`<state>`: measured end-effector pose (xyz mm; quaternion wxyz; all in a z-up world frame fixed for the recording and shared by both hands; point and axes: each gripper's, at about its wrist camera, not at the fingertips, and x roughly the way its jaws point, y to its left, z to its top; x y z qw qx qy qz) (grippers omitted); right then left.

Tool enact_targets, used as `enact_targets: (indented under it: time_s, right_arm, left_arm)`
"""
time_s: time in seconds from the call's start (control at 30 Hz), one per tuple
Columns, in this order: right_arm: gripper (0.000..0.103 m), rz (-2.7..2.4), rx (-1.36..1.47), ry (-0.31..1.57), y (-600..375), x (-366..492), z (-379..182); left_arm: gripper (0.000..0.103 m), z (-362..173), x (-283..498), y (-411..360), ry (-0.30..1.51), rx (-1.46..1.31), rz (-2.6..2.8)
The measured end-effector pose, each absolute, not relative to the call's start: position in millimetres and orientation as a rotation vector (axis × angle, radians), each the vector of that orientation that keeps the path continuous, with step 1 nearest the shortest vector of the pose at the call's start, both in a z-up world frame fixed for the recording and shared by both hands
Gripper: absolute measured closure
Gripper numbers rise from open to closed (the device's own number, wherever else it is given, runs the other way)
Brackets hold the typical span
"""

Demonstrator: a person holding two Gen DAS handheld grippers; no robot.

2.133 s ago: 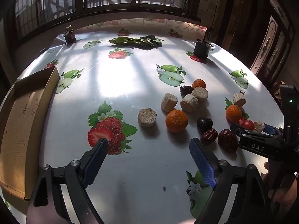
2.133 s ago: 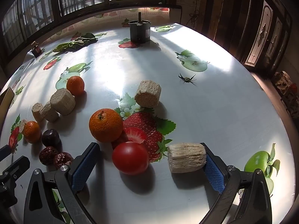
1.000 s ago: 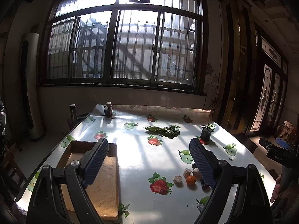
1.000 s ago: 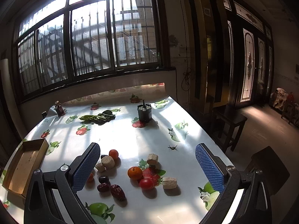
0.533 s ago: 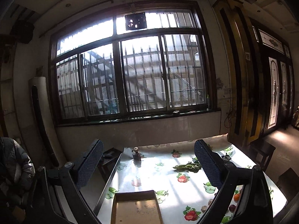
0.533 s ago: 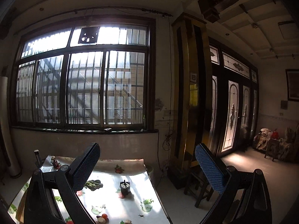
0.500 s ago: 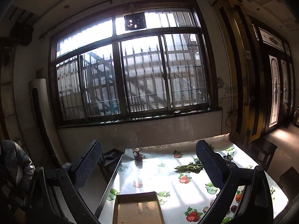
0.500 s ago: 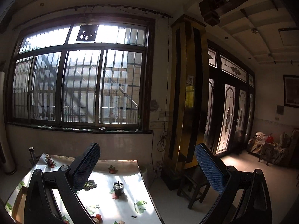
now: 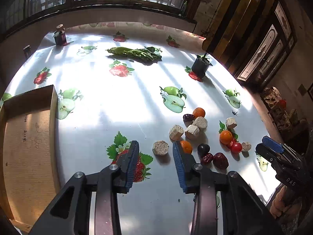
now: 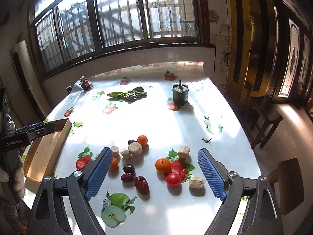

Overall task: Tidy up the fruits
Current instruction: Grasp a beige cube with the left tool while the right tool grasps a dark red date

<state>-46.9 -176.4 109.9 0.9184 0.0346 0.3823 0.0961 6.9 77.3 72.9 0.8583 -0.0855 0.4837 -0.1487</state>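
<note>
Sunlight from a barred window is falling across a table [image 9: 121, 105] covered in a glossy cloth printed with strawberries and apples. At its left edge a cardboard tray [image 9: 25, 137] is lying with nothing visible inside. Far back, leafy greens [image 9: 135, 52], a small bottle [image 9: 60, 35] and a dark pot [image 9: 200, 66] are standing well apart from one another.

Fruits are lying loose on the right half of the table, well apart from the tray: three oranges [image 10: 162, 164], a tomato [image 10: 173, 179], a dark plum [image 10: 129, 168] and three dates [image 10: 141, 184], mixed with several pale corky cylinders [image 10: 135, 148]. One orange and the tomato are sitting on a printed strawberry, just beside each other.

The left gripper [image 9: 155, 162] is hovering above the cloth with its jaws spread and nothing between them, its blue pads [image 9: 179, 164] framing a cylinder on the table beyond. The right gripper [image 10: 154, 173] is hanging higher over the fruits, jaws spread wide, gripping nothing. From the left view, the right gripper is showing at the table's right edge.
</note>
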Motion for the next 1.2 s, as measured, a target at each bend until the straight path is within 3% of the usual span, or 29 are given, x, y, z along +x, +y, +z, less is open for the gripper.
enact_targets:
  time_s: [0.03,0.07,0.5,0.97,1.13,1.17,1.2]
  right_arm:
    - [0.045,0.218,0.076,0.828,-175.1,-43.2,85.0]
    - [0.046,0.224,0.080,0.848,-174.8,-40.7,71.0]
    - [0.046,0.330,0.034,0.937,-157.9,-24.2,17.8]
    - [0.046,0.334,-0.001,0.939,-140.5,-20.5,10.6]
    - [0.047,0.322,-0.010,0.941,-138.4,-20.9,10.3]
    - [0.048,0.318,-0.015,0.941,-137.8,-21.0,10.3]
    - [0.057,0.312,-0.023,0.941,-136.9,-21.2,10.3]
  left_arm:
    - [0.081,56.5,10.3,75.6,1.045,-0.197,-0.313]
    - [0.081,46.9,12.3,73.5,1.047,-0.194,-0.303]
    - [0.075,16.4,32.8,40.2,1.019,-0.129,-0.344]
    - [0.075,11.5,31.8,30.9,0.995,-0.088,-0.362]
    - [0.086,11.2,26.7,24.3,0.981,-0.042,-0.369]
    - [0.086,11.7,25.9,23.7,0.981,-0.039,-0.368]
    - [0.086,12.7,25.0,24.0,0.981,-0.045,-0.369]
